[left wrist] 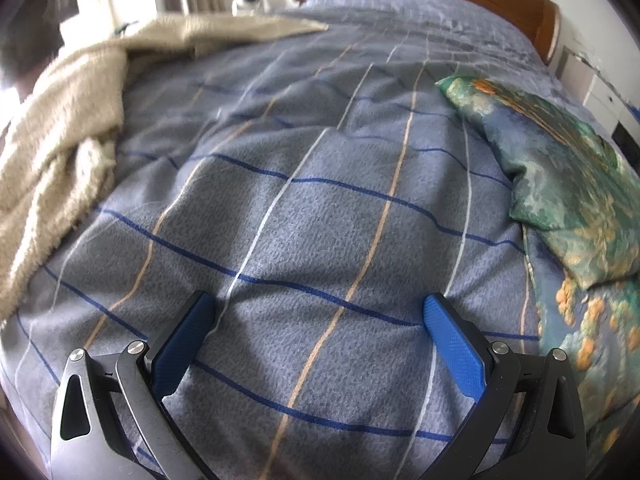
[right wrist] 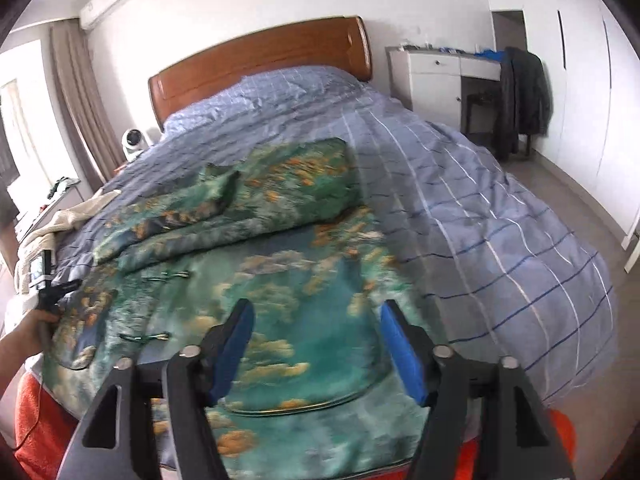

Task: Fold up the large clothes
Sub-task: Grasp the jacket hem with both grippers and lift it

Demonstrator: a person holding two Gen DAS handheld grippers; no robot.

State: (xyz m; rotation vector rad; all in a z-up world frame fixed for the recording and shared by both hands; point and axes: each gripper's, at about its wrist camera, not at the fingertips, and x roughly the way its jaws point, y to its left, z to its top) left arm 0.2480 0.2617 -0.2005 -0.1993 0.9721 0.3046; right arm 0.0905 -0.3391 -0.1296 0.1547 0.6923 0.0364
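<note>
My right fingers [right wrist: 316,354] gape empty over the robe [right wrist: 280,280] at the bed's [right wrist: 500,200] foot edge, spread flat for folding; left fingers [left wrist: 320,356] wide, idle.

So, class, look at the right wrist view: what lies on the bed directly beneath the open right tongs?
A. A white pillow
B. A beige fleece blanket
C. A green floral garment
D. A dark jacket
C: the green floral garment with orange blossoms lies spread on the plaid duvet below the right tongs, whose blue pads stand apart and grip nothing.
</note>
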